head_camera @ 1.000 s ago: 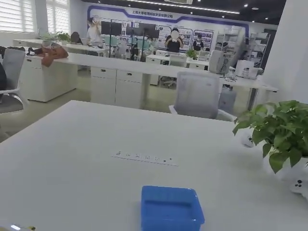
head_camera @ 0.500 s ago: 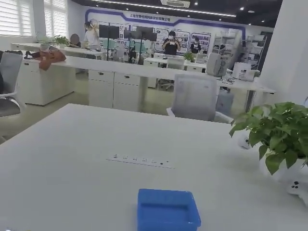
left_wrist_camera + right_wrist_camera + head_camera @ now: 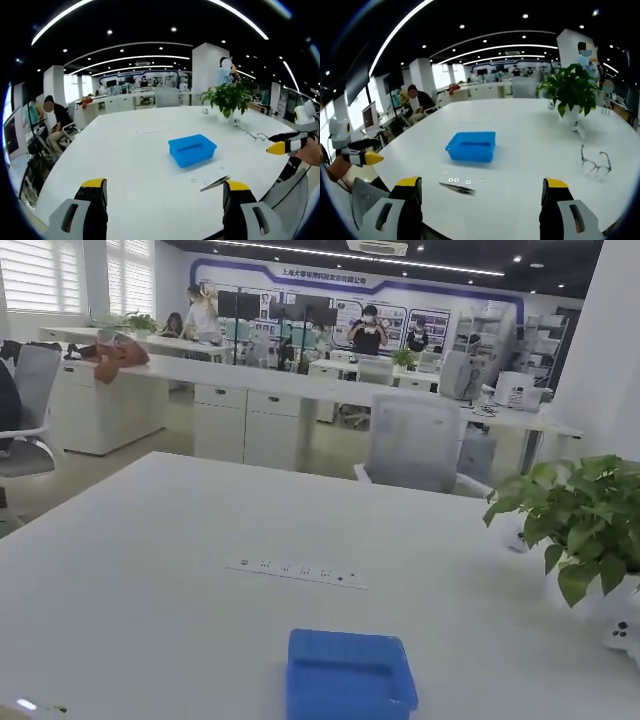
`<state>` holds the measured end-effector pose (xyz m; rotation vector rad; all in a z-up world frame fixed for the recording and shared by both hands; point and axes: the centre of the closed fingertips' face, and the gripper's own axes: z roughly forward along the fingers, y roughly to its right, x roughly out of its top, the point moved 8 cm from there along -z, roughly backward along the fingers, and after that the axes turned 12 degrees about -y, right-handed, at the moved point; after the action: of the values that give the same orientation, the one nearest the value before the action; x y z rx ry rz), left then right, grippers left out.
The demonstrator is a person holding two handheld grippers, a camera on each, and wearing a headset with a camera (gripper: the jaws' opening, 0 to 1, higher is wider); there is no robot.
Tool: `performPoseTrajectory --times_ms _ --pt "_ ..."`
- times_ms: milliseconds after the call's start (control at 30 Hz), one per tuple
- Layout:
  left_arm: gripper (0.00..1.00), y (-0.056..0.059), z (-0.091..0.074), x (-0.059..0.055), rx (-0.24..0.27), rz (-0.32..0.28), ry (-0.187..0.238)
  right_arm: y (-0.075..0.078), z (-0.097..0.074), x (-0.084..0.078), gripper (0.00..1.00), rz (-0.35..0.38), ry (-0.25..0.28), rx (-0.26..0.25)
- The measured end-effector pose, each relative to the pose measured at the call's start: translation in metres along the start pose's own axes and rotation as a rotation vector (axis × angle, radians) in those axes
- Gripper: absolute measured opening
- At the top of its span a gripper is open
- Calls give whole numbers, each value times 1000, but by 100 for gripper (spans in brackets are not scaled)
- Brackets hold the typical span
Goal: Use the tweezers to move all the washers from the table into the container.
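Observation:
A blue container (image 3: 350, 675) stands on the white table (image 3: 150, 580) near its front edge. In the right gripper view the container (image 3: 471, 146) lies ahead, with several small washers (image 3: 457, 176) and the metal tweezers (image 3: 457, 188) on the table in front of it. My right gripper (image 3: 482, 183) is open and holds nothing, a short way back from the tweezers. My left gripper (image 3: 164, 186) is also open and holds nothing; the tweezers (image 3: 215, 183) lie by its right jaw, and the container (image 3: 192, 150) is beyond. The right gripper (image 3: 287, 145) enters from the right.
A potted plant (image 3: 580, 520) stands at the table's right side. Glasses (image 3: 595, 164) lie on the table right of the container. A power strip (image 3: 296, 571) sits mid-table, with a grey chair (image 3: 412, 443) behind. People work at far desks.
Only the head camera has shifted a little; the container and the table's things stay where they were.

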<state>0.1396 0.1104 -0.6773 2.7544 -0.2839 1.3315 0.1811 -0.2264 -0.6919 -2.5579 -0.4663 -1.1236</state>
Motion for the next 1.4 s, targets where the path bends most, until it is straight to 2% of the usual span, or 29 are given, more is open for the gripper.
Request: performPoseTrajectory --times_ms 500,533,600,667,733,833,900,967,1067,1167,1300,1400 --pt "97 5 5 0 -25 3 -7 3 1 0 99 -2 -8 0" --pt "96 6 6 0 -39 6 -6 3 2 0 98 -1 -11 3" --pt "91 11 10 1 -98 23 0 2 3 -1 98 -2 -16 7" --pt "83 15 13 3 -126 58 16 1 5 -3 98 -6 -26 12" --pt "80 20 18 5 -150 91 13 1 5 -3 98 -10 -28 11" --pt "76 24 25 7 -197 115 -14 2 5 -5 98 9 -32 7" --pt "71 30 30 10 -269 140 -26 2 5 -6 98 18 -34 11" --pt "63 33 35 11 -300 145 -48 2 5 -6 98 19 -37 18" --pt "50 39 45 14 -361 211 -50 3 7 -8 97 21 -56 32" --pt "40 44 56 13 -427 235 -92 5 10 -10 97 34 -69 43" --pt "32 48 74 13 -479 244 -108 8 12 -7 97 31 -79 38" --pt "25 53 87 7 -540 300 -154 9 12 -5 97 37 -76 41"
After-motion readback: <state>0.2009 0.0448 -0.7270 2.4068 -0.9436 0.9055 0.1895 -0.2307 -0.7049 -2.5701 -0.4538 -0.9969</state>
